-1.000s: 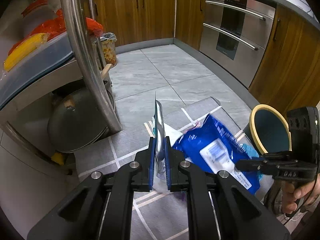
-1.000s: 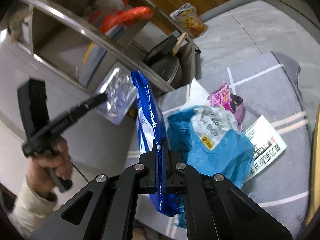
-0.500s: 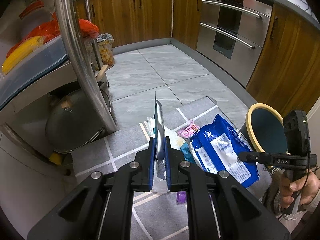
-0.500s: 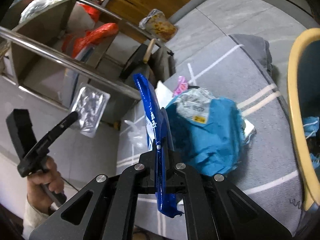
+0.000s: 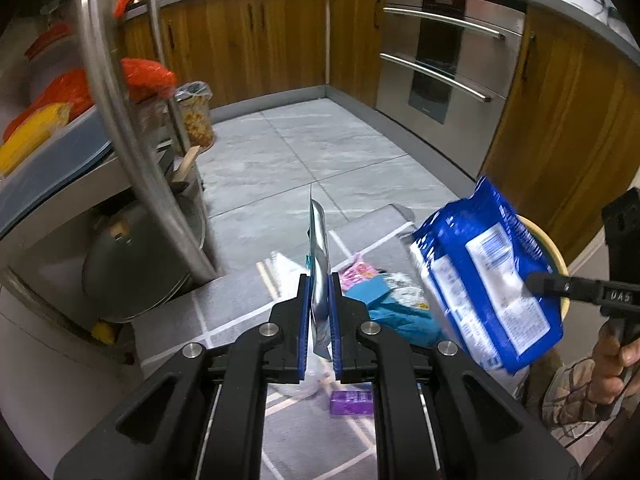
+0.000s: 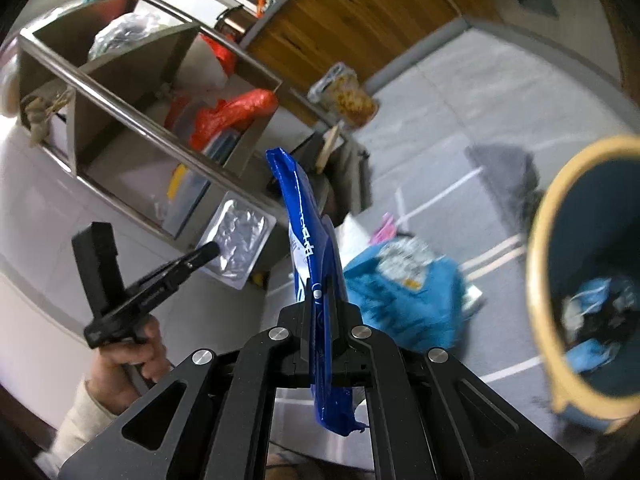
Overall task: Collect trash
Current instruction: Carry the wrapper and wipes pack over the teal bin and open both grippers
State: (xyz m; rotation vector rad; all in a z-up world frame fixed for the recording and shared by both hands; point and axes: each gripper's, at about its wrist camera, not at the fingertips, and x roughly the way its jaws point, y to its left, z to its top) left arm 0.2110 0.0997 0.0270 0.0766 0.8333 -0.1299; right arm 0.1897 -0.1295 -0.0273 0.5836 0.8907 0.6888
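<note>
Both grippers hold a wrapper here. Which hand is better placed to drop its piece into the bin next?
Right. The right gripper, shut on the blue bag, hangs beside the yellow-rimmed bin, whose mouth is open close by. The left gripper holds the silver pouch over the shelf side, farther from the bin.

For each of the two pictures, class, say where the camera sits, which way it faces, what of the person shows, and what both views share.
Left wrist: on the left gripper, facing down over the rug toward the oven; its fingers pinch a foil pack; the right hand shows.
Right wrist: on the right gripper, facing down toward the shelf and bin; its fingers pinch a blue bag; the left hand shows.
Shared: both packs, both grippers, the bin, the teal wrapper.
</note>
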